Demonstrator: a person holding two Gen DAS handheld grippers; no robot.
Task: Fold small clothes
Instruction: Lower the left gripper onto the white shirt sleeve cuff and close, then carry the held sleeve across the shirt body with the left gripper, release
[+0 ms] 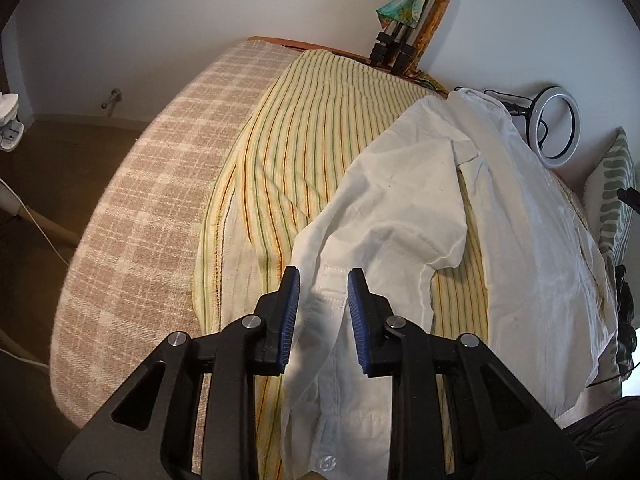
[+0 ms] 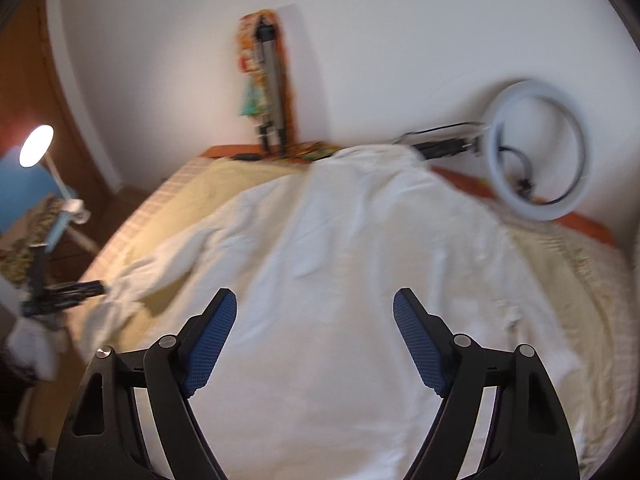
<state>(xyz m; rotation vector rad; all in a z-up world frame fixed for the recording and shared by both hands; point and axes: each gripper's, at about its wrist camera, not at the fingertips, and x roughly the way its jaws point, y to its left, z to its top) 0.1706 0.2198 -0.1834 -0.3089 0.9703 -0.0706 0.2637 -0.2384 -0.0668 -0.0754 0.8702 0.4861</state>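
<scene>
A white button shirt (image 1: 404, 216) lies spread on a yellow striped cloth (image 1: 304, 140) on the bed. My left gripper (image 1: 323, 276) is open, its blue pads on either side of the shirt's sleeve cuff (image 1: 328, 292) without pinching it. In the right wrist view the shirt (image 2: 340, 264) fills the middle, one sleeve trailing to the left. My right gripper (image 2: 314, 300) is wide open and empty, above the shirt's body. The left gripper (image 2: 68, 294) shows in the right wrist view at the sleeve's end.
A checked pink blanket (image 1: 136, 216) covers the bed's left side, with floor beyond. A ring light (image 1: 556, 126) and a tripod (image 1: 394, 50) stand at the wall behind the bed. A patterned pillow (image 1: 612, 200) is at the right. A lit lamp (image 2: 36, 146) stands left.
</scene>
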